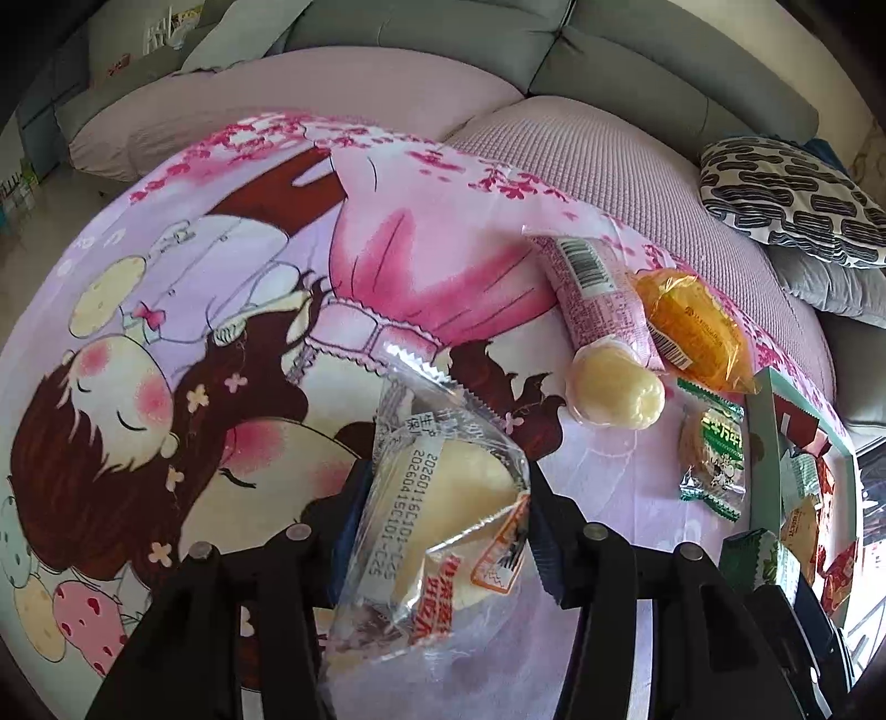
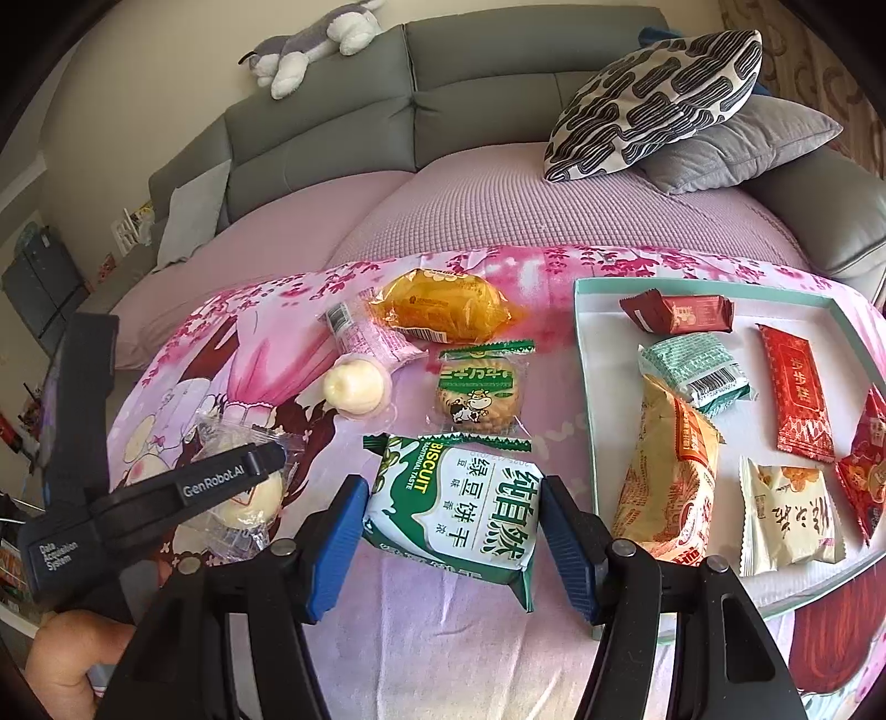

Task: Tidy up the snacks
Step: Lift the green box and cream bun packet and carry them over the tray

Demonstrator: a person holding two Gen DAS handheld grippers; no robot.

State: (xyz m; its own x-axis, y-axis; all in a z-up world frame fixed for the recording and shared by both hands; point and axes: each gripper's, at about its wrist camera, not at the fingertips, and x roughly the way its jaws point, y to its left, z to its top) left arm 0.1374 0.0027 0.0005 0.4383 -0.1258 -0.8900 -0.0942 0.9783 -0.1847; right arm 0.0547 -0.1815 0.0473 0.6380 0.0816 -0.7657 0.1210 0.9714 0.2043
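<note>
Several snacks already lie in the tray (image 2: pixel 587 354); beside it, four wait, the left gripper (image 1: pixel 443 498) loosely straddles a bun (image 1: pixel 443 498), and the right gripper (image 2: pixel 451 531) grasps the biscuit pack (image 2: pixel 454 509).

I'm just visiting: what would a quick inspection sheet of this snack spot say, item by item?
Surface: cartoon-print cloth spread in front of a grey sofa.
Job's things: white tray holds seven packets; orange-wrapped bun, pink-wrapped roll and cow-print biscuit lie loose on the cloth.
Clutter: nothing seen.
Grippers: left tongs sit around a clear-wrapped bun; right tongs grip a green biscuit pack.
Cables: nothing seen.
Surroundings: patterned cushion, plush toy.
</note>
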